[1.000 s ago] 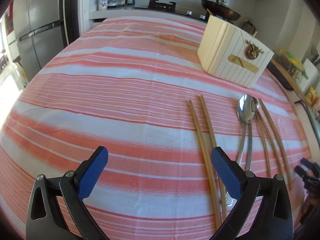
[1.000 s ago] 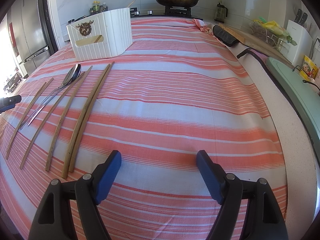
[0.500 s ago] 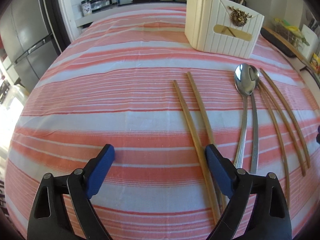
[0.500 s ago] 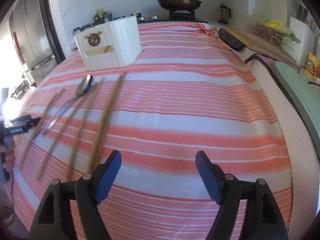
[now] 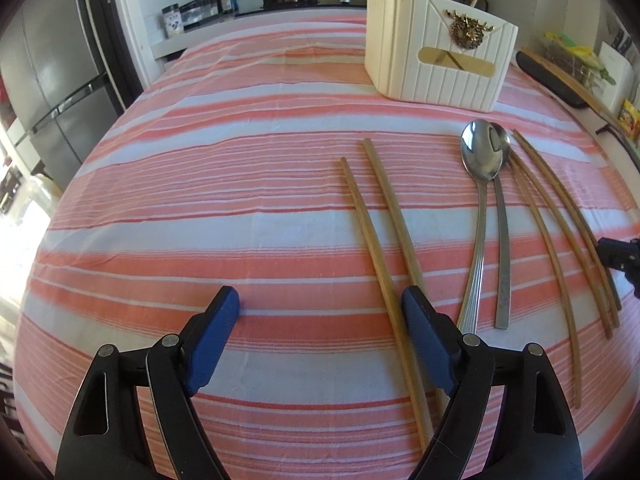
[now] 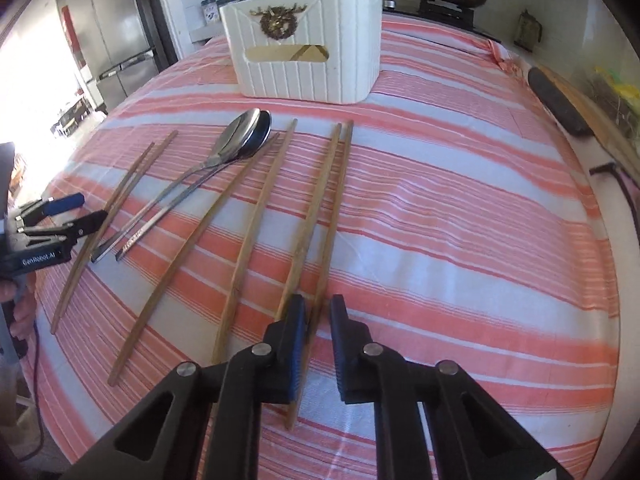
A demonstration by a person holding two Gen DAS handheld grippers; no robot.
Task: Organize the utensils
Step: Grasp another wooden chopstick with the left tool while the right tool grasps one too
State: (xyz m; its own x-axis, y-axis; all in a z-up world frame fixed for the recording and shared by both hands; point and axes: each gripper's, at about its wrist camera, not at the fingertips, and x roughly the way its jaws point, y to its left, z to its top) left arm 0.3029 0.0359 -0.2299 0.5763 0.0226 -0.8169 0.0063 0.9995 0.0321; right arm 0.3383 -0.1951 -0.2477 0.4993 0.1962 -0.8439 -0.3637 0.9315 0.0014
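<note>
We see left gripper [image 5: 320, 312] jaws wide, empty | right gripper [image 6: 318, 312] jaws nearly shut astride rightmost chopstick pair [image 6: 320, 220]; grip unclear | only right view shows holder [image 6: 304, 48] front.

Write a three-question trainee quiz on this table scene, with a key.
1. How many chopsticks lie on the cloth?
2. True or false: the spoons are inside the box.
3. The left gripper is: A open, B shut on a spoon, C out of view.

Key: 1 six; 2 false, they lie on the cloth in front of the box; 3 A.
</note>
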